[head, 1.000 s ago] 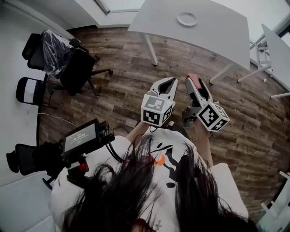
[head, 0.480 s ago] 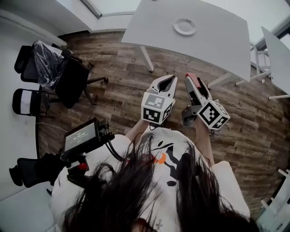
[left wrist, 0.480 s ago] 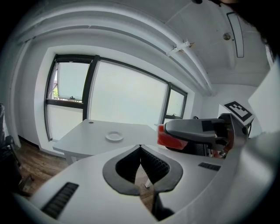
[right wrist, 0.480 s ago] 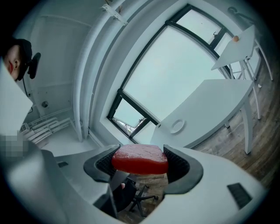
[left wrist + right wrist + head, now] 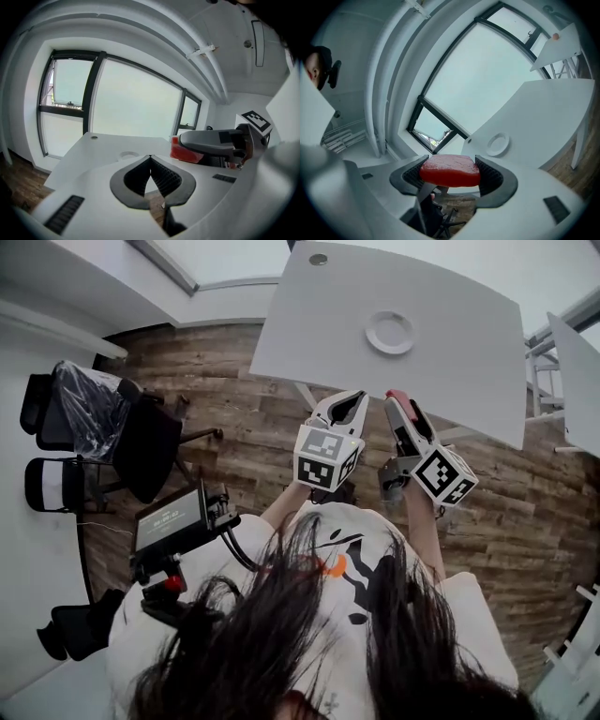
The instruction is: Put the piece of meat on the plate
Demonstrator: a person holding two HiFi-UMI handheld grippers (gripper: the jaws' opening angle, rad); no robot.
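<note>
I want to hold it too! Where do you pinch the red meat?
Probably pinch the piece of meat across its two side edges, coming in level from one end, as the right gripper holds it: it is a flat slab, so those sides sit squarely against the jaws.

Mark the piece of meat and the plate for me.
piece of meat (image 5: pixel 450 171): right gripper view, middle of its red front face.
plate (image 5: pixel 390 333): head view, bare centre of the dish.
</note>
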